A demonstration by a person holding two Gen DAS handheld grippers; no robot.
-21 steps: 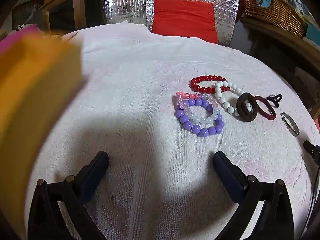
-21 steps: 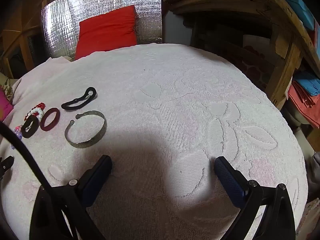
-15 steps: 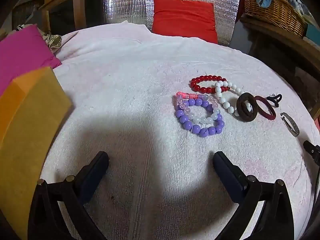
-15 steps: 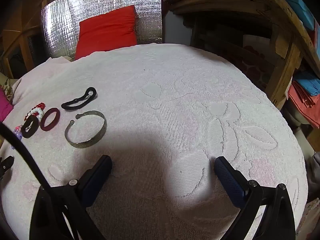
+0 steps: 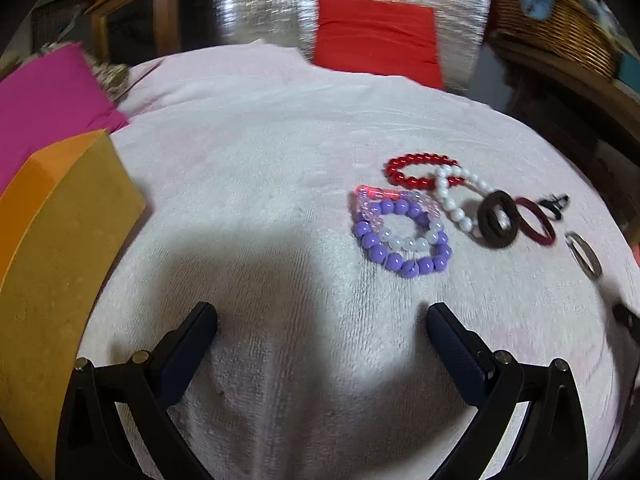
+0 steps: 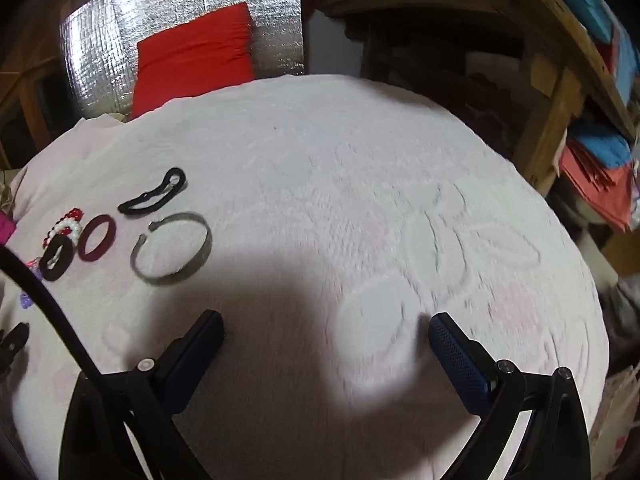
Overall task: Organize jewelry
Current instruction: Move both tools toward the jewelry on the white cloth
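Observation:
On the white towel [image 5: 248, 168] lie a purple bead bracelet [image 5: 404, 240], a red bead bracelet [image 5: 416, 170], a white bead bracelet [image 5: 456, 196], a dark brown hair tie [image 5: 498, 220], a maroon ring [image 5: 534, 220] and a silver cuff bangle [image 5: 584, 254]. In the right wrist view I see the cuff [image 6: 172, 248], the maroon ring [image 6: 96, 238], the brown tie [image 6: 56, 258] and a black clip [image 6: 154, 198]. An orange box [image 5: 52, 240] stands at the left. My left gripper [image 5: 320, 332] and right gripper [image 6: 326, 336] are open and empty above the towel.
A pink cushion [image 5: 44, 96] lies at the far left and a red cushion [image 5: 376, 36] at the back against silver foil. A wicker basket [image 5: 560, 32] sits on a wooden shelf [image 6: 500, 4] at the right. A black cable [image 6: 44, 300] crosses the right wrist view.
The orange box has come to rest at the left edge of the towel, uncovering the pink cushion. Both cameras now shift slightly, with motion blur. The jewelry has not moved.

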